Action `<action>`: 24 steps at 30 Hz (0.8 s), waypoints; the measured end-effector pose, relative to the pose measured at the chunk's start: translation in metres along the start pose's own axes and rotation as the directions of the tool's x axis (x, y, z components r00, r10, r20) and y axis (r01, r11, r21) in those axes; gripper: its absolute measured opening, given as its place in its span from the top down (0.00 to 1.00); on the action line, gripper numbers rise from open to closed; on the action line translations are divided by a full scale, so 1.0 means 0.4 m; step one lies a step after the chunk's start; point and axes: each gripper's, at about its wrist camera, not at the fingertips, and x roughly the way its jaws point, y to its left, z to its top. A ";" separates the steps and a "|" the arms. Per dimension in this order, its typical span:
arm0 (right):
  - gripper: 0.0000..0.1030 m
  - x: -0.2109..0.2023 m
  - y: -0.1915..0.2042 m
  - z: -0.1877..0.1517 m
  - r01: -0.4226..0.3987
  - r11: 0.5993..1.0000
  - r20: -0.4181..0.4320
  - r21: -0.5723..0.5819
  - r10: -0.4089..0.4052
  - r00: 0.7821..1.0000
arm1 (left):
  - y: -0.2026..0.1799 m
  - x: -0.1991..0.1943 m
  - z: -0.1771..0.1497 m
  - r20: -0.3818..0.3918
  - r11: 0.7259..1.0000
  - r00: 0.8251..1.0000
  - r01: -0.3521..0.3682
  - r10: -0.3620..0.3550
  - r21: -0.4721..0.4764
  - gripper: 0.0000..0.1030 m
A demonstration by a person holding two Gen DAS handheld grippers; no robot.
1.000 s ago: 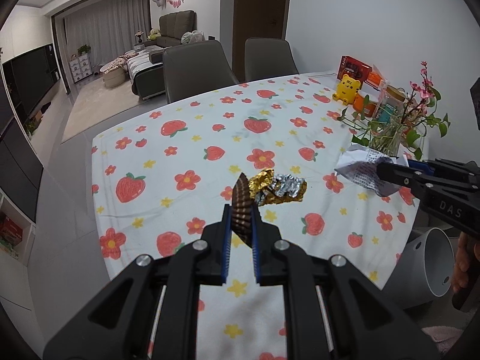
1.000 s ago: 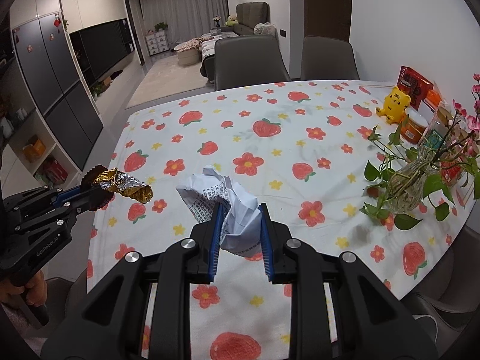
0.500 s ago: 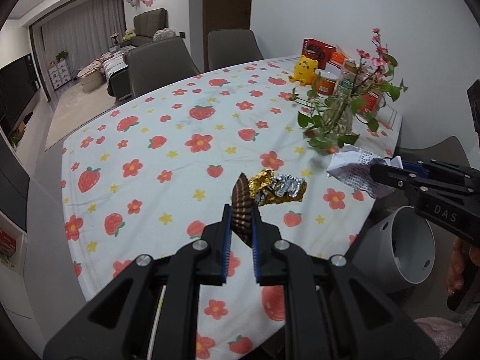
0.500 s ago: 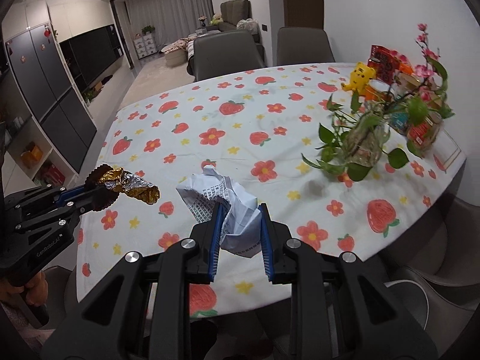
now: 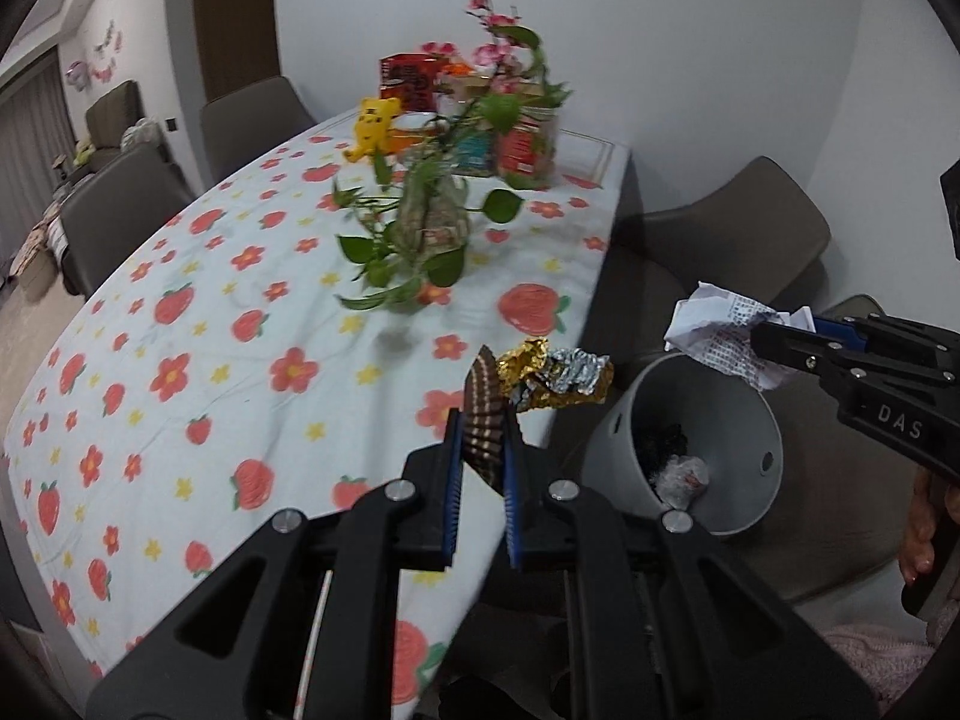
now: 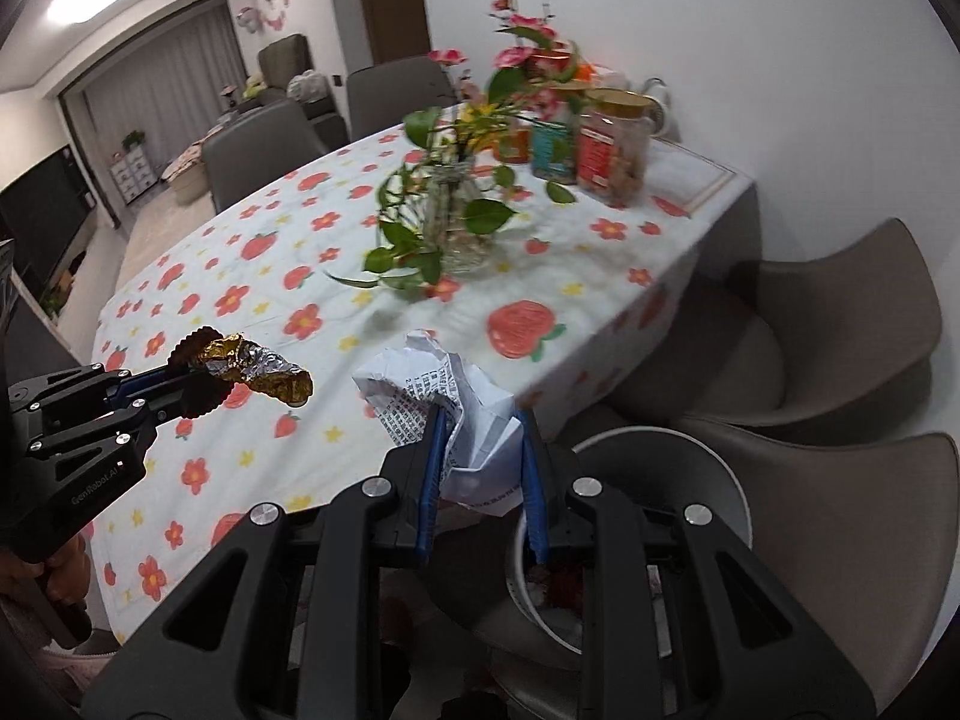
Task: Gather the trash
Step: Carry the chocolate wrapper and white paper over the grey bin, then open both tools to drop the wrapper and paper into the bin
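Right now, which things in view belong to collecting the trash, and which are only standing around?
Part of the job:
- foil wrapper, in the left gripper
- crumpled paper, in the right gripper
- grey bin, beside the table

Just standing about:
- plant vase
- yellow toy
- snack jars
- grey chairs

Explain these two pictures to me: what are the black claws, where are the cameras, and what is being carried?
No robot: a person holds one two-finger gripper in each hand, each with a fisheye camera looking along its fingers. The left view shows the left gripper shut on a brown paper cup with gold foil. The right view shows the right gripper shut on crumpled printed paper. Each gripper also appears at the edge of the other's view. On the tablecloth stand a vase of flowers, jars and a yellow toy. A grey bin sits beside the table, already holding trash.
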 end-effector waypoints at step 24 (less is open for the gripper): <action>0.76 0.004 -0.322 -0.186 0.200 0.933 -0.164 0.298 -0.157 0.974 | -0.385 0.273 0.036 -0.194 0.931 0.964 0.233 -0.183 0.280 0.88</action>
